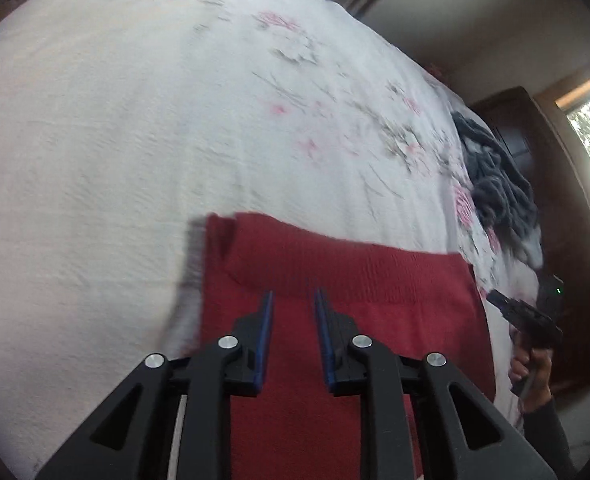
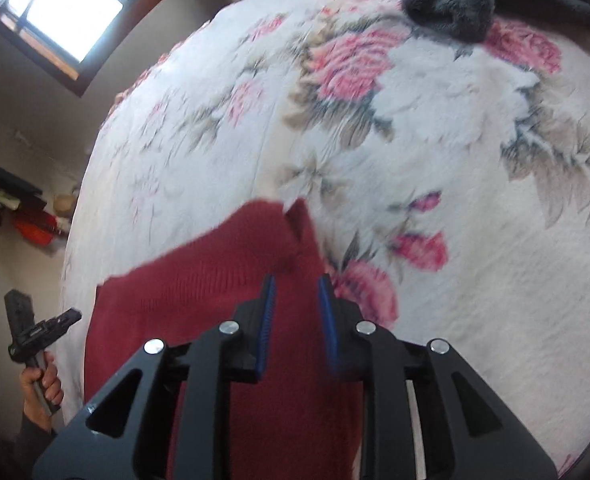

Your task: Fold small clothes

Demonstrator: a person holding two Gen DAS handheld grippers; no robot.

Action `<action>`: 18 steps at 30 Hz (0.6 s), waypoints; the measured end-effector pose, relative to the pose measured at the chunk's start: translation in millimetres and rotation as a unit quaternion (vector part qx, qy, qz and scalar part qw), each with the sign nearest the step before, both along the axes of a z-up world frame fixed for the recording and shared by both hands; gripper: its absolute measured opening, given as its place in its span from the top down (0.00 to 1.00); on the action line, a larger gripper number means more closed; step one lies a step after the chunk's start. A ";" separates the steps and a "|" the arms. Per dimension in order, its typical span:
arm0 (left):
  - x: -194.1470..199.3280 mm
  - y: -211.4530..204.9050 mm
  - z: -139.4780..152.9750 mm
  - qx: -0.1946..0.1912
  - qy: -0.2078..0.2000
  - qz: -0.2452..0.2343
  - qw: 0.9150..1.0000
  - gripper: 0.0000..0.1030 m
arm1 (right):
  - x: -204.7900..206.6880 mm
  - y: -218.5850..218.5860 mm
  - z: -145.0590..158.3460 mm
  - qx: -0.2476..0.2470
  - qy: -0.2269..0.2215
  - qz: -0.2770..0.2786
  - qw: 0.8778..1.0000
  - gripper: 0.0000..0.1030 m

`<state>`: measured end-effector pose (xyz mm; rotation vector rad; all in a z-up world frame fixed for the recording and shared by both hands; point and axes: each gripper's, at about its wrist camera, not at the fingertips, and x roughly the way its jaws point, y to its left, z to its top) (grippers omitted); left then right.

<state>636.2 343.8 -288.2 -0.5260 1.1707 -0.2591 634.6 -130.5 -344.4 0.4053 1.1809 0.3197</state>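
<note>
Bedroom with a window, and a bed under a white floral bedspread point(image 2: 435, 128) as my folding surface; a dark grey fleece heap point(image 1: 495, 176) sits at its far side, well apart from the work. Left tongs point(image 1: 293, 293) and right tongs point(image 2: 297, 276) both hover over the red knit garment point(image 1: 335, 276), each parted by a narrow gap and gripping nothing, placed, I judge, to take its two sides for a fold. It lies flat near the bed edge, ribbed band across, looking soft and limp.
</note>
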 end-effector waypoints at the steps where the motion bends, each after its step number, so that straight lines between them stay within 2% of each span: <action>1: 1.7 -6.4 -12.5 0.016 0.019 -0.010 1.000 0.81 | -0.1 4.4 -7.3 0.005 0.015 0.010 1.000 0.82; 3: 3.5 -6.7 -36.1 0.047 0.053 -0.001 0.997 0.81 | -0.1 7.6 -25.4 -0.006 0.041 0.015 0.999 0.91; 4: 2.5 -1.3 -48.1 0.057 0.066 0.011 0.996 0.94 | -0.1 7.0 -31.5 -0.011 0.050 0.011 0.999 0.96; 5: 1.6 1.8 -49.7 0.055 0.069 0.019 0.996 0.98 | 0.9 3.3 -37.3 -0.015 0.058 0.005 0.998 1.00; 7: -4.5 10.8 -34.8 0.043 0.056 0.045 0.997 0.98 | -0.8 -3.5 -31.5 -0.003 0.059 -0.008 0.998 1.00; 8: -10.0 10.0 -23.3 0.036 0.039 0.043 0.998 0.96 | -6.0 -5.4 -22.4 0.004 0.050 -0.012 0.999 0.96; 9: -17.0 7.7 -12.0 0.023 0.024 0.036 0.999 0.95 | -15.0 -5.4 -9.7 0.018 0.035 -0.007 0.999 0.91; 10: -29.8 2.4 2.1 -0.003 0.004 0.020 1.000 0.95 | -26.3 -5.0 0.5 0.038 0.022 0.000 0.999 0.91; 12: -51.2 -10.0 13.3 -0.028 -0.013 -0.010 0.999 0.95 | -51.2 -3.2 8.5 0.066 0.012 0.015 0.998 0.91; 14: -70.6 -19.1 2.3 -0.027 0.002 -0.027 0.999 0.92 | -73.8 -1.3 0.6 0.069 0.021 0.027 0.997 0.91; 16: -80.5 -17.3 -25.5 0.008 0.036 -0.021 0.999 0.96 | -85.6 -3.1 -22.8 0.048 0.041 0.028 0.998 1.00; 18: -85.4 -1.7 -36.8 -0.024 0.046 0.012 0.999 0.98 | -86.9 -12.4 -32.4 0.062 0.044 0.016 0.997 1.00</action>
